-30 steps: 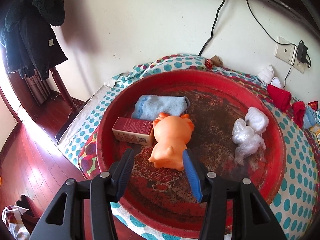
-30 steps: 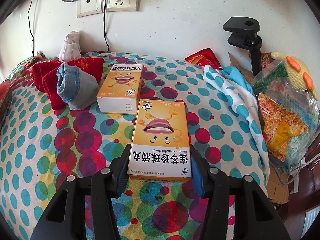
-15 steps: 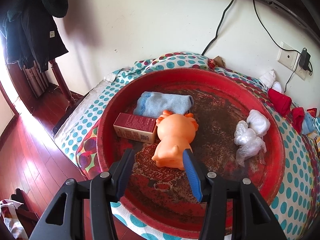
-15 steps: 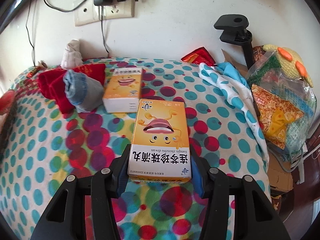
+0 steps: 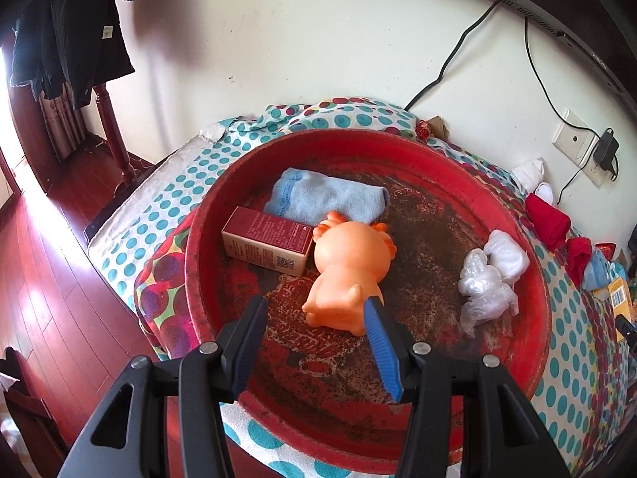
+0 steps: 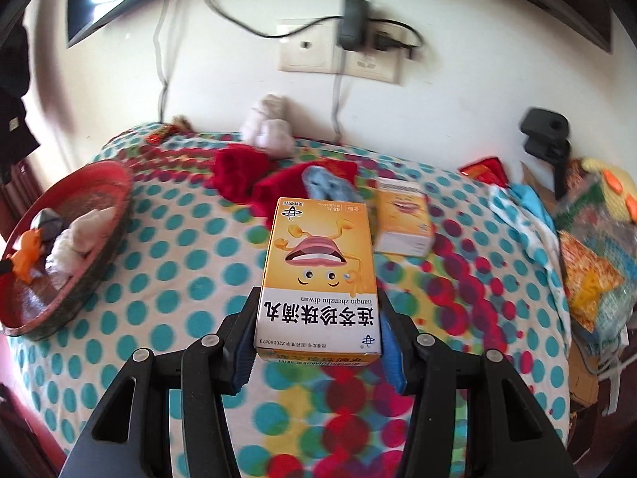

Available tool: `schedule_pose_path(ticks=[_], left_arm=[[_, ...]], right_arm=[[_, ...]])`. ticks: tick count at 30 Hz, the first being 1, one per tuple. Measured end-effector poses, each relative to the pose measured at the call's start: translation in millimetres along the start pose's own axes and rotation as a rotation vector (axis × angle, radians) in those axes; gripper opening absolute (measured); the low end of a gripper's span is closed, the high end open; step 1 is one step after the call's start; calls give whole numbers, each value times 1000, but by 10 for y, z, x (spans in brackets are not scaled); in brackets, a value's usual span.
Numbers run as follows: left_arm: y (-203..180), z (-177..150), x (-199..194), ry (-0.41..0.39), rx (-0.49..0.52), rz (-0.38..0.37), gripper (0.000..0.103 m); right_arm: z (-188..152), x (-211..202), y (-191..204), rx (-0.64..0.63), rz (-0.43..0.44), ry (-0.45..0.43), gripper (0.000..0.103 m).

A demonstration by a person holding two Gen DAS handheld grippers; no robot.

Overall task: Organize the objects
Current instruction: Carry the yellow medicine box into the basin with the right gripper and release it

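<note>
Yellow box hides right hand-held gripper pads; background seems blurred.

This is a room in a home. A table with a dotted cloth stands against a white wall with a socket. Left of the table, a dark coat hangs above a red wooden floor.

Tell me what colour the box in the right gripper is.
The box is mostly yellow-orange with a white band of black lettering; the right wrist view shows it best.
</note>
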State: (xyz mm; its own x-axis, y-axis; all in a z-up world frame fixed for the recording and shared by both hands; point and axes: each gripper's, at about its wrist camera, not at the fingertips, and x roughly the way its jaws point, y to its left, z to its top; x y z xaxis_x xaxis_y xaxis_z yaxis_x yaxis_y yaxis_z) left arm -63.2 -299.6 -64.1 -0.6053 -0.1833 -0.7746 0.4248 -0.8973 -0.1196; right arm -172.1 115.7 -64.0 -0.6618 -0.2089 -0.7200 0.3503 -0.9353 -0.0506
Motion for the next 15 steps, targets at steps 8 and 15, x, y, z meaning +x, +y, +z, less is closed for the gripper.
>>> schedule_pose_path(ticks=[8, 15], left_arm=[[-19, 7, -17, -16, 15, 23, 52], [-6, 15, -42, -28, 3, 8, 52]], right_arm=[[80, -91, 801, -106, 131, 5, 49], [171, -132, 1394, -167, 246, 4, 49]])
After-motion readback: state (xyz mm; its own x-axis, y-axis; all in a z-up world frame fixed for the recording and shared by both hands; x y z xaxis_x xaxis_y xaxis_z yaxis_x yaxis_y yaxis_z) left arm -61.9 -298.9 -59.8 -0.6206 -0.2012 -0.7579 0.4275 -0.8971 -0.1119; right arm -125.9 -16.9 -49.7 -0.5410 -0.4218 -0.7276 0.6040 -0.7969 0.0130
